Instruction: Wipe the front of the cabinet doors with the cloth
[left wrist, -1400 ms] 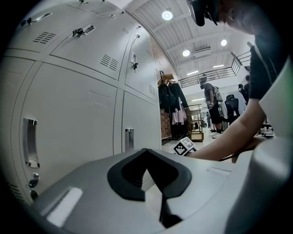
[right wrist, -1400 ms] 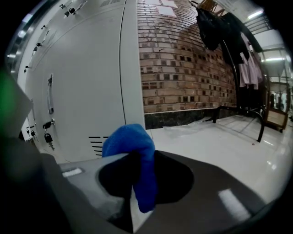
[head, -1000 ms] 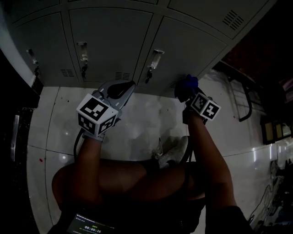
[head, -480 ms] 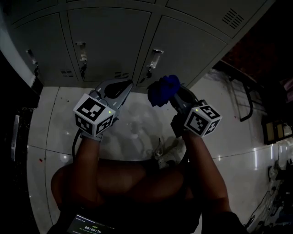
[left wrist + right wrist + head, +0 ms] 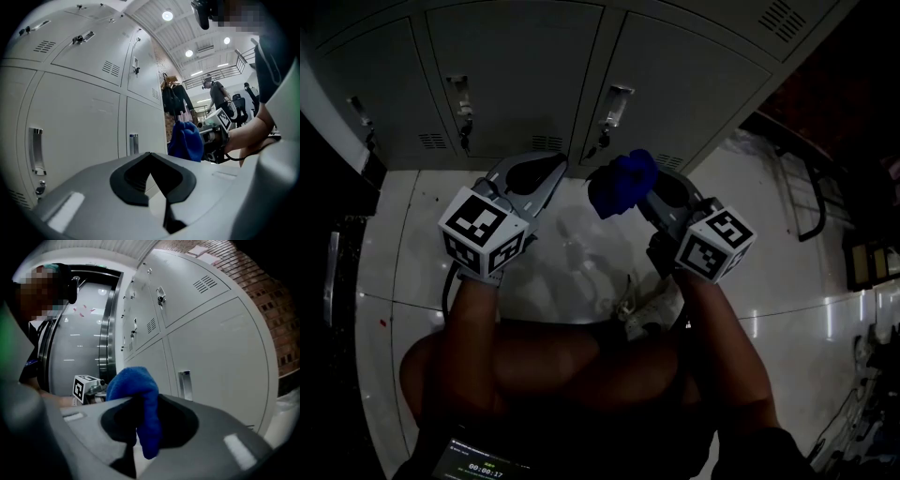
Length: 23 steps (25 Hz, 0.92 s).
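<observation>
Grey metal cabinet doors (image 5: 520, 75) with small handles and vents run along the top of the head view. A bunched blue cloth (image 5: 621, 182) sticks out of my right gripper (image 5: 639, 194), which is shut on it just in front of the doors, apart from them. In the right gripper view the cloth (image 5: 140, 401) hangs between the jaws, with the doors (image 5: 215, 352) to the right. My left gripper (image 5: 546, 172) hovers beside it, shut and holding nothing. From the left gripper (image 5: 151, 161) view, the cloth (image 5: 186, 140) is ahead on the right and the doors (image 5: 79, 117) on the left.
Glossy white floor tiles (image 5: 572, 253) lie below the cabinet. The person's bare legs (image 5: 562, 361) and a white shoe (image 5: 652, 305) are under the grippers. A dark metal frame (image 5: 811, 202) stands at the right, and a dark steel edge (image 5: 333, 272) at the left.
My right gripper has pulled the cloth back from the bottom of the right-hand door and swung it left, closer to the left gripper. The left gripper has barely shifted.
</observation>
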Tool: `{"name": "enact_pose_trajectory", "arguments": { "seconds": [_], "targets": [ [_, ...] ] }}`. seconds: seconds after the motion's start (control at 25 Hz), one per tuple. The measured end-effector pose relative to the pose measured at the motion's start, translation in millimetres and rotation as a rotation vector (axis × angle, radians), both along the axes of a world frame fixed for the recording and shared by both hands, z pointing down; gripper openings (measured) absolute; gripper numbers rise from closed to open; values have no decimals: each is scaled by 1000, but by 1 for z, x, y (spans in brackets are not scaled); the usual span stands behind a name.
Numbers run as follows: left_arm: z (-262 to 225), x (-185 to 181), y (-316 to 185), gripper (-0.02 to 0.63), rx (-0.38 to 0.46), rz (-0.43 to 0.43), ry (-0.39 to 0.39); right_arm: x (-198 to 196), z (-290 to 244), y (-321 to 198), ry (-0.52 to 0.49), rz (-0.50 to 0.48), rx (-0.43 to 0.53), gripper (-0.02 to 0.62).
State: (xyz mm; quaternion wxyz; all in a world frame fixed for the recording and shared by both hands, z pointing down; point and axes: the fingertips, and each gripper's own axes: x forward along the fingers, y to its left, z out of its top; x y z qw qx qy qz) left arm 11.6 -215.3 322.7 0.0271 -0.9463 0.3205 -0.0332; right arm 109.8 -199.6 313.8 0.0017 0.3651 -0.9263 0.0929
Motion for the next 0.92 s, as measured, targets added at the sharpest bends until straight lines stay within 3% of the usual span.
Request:
{"name": "enact_pose_trajectory", "arguments": {
  "seconds": [0.92],
  "targets": [
    [0,6,10,0,27,35,10,-10,1,10,12,-59,28,77]
  ]
}}
